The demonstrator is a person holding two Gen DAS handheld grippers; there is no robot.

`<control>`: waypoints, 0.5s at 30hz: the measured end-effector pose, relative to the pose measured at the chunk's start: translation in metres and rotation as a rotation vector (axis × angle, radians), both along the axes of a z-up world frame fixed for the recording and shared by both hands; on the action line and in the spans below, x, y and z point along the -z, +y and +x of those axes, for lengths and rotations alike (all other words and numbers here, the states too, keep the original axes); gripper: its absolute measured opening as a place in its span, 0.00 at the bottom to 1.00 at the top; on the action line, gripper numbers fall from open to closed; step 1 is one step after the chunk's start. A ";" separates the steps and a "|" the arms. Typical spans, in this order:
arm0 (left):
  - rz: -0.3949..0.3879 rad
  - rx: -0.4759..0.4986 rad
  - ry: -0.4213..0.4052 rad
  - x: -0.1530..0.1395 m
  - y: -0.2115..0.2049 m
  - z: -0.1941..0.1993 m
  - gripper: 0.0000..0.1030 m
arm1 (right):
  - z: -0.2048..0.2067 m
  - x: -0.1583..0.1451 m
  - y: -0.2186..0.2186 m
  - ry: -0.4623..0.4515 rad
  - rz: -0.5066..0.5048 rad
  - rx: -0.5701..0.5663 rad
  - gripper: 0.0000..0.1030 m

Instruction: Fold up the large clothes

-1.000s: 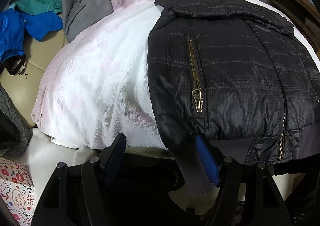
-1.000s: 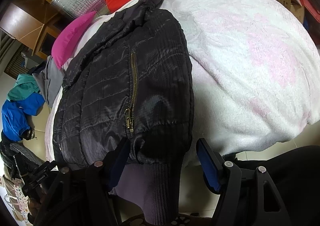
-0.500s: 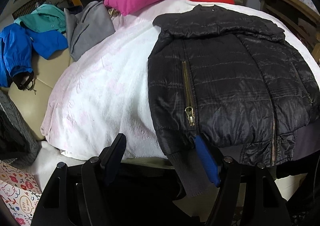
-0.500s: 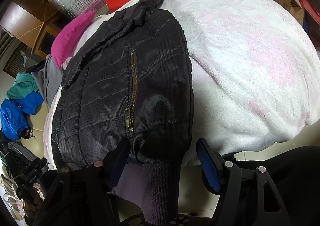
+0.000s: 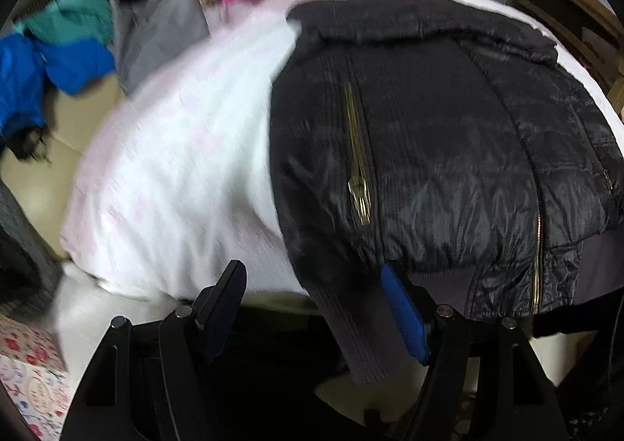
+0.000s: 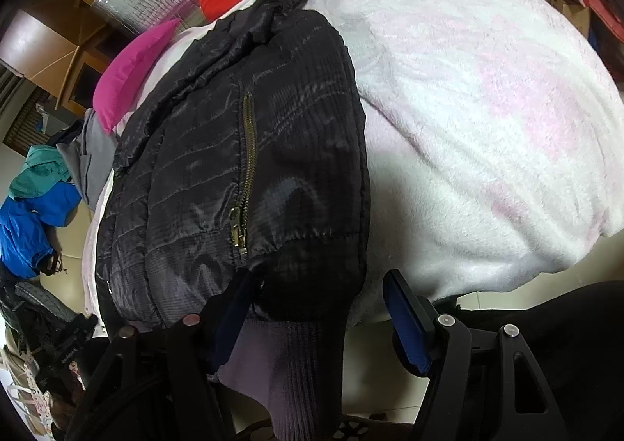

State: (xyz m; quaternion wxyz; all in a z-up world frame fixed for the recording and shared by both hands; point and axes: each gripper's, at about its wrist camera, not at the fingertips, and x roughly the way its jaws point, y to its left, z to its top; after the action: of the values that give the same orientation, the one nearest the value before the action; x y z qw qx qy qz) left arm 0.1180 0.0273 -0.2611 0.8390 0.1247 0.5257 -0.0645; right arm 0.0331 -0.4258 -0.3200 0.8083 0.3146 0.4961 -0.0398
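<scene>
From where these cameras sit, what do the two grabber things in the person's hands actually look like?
Both look alike. The left gripper and the right gripper are matte black plastic frames with slotted arms and round silver bolt heads at the joints. Each ends in two flat, paddle-shaped fingers faced with bright blue pads. No cables or printed markings show, and no hand or sleeve is clearly in view.

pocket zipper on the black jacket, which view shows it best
The right wrist view: the pocket zipper is sharp there, teeth and pull clear on the black jacket. The left wrist view shows a zipper only as a blurred gold streak.
</scene>
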 end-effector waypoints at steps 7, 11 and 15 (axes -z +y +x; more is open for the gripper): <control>-0.133 -0.055 0.185 0.040 0.012 0.017 0.70 | 0.003 0.010 0.009 -0.007 0.011 -0.032 0.69; -0.198 -0.030 0.169 0.039 0.010 0.012 0.60 | 0.003 0.004 0.019 -0.025 -0.030 -0.076 0.53; -0.180 -0.024 0.167 0.041 0.004 0.010 0.53 | 0.003 0.002 0.024 -0.024 -0.044 -0.097 0.55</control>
State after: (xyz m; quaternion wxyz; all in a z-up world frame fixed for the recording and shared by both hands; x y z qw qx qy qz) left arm 0.1278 0.0312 -0.3021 0.8008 0.0369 0.5874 -0.1115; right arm 0.0357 -0.4017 -0.3216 0.8218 0.2727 0.5001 -0.0079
